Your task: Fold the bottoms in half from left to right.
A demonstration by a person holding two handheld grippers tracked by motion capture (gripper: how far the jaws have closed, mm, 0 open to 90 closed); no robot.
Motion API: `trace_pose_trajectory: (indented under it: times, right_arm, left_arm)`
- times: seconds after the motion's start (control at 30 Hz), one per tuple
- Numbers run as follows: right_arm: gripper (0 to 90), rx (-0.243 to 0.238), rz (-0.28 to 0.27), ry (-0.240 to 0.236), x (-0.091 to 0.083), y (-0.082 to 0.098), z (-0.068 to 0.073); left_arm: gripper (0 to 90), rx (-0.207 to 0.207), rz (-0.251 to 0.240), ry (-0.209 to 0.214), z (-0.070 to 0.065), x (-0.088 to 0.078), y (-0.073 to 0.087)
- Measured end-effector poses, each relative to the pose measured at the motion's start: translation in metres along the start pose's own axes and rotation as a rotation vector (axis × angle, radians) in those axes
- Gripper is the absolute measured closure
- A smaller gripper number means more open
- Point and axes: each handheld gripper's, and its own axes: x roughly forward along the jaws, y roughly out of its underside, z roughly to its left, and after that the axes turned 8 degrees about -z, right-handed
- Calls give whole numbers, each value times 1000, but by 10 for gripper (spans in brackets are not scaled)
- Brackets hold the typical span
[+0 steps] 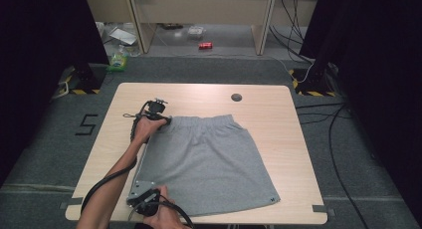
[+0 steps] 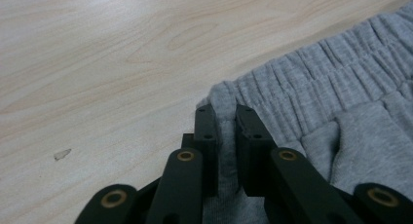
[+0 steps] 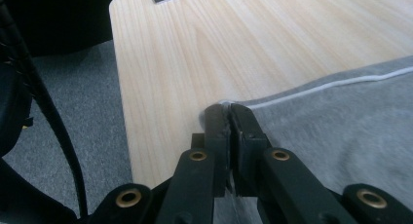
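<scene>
Grey shorts [image 1: 209, 159] lie flat on the wooden table [image 1: 278, 119], waistband at the far side. My left gripper [image 1: 167, 120] sits at the waistband's left corner. In the left gripper view the left gripper [image 2: 225, 114] is shut on that gathered elastic corner of the shorts [image 2: 331, 87]. My right gripper [image 1: 144, 191] rests at the shorts' near left corner by the table's front edge. The right gripper view shows the right gripper [image 3: 228, 112] shut on the hem corner of the shorts [image 3: 341, 126], where a white seam line runs off.
A round cable port [image 1: 237, 97] sits in the table's far side. Bare wood [image 3: 219, 39] lies to the left of the shorts, and beyond it the table edge drops to grey carpet [image 3: 97, 102]. A red can [image 1: 205, 45] and cables [image 1: 333, 139] lie on the floor.
</scene>
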Motion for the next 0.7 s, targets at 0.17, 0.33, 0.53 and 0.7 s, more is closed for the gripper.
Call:
trace_pose_trajectory:
  times: [0.17, 0.33, 0.53, 0.7]
  right_arm:
    - [869, 9, -16, -3, -9, -3, -1]
    - [870, 7, -33, -10, -18, -6, 0]
    - [872, 15, -63, -7, -36, -12, -6]
    - [873, 14, -83, 13, -61, -15, -13]
  left_arm:
    - [817, -26, -6, 7, 1, -1, -1]
    - [820, -44, -16, 14, 2, -5, -4]
    - [825, -48, -31, 18, -2, -16, -15]
    - [827, -46, -47, 25, -11, -27, -30]
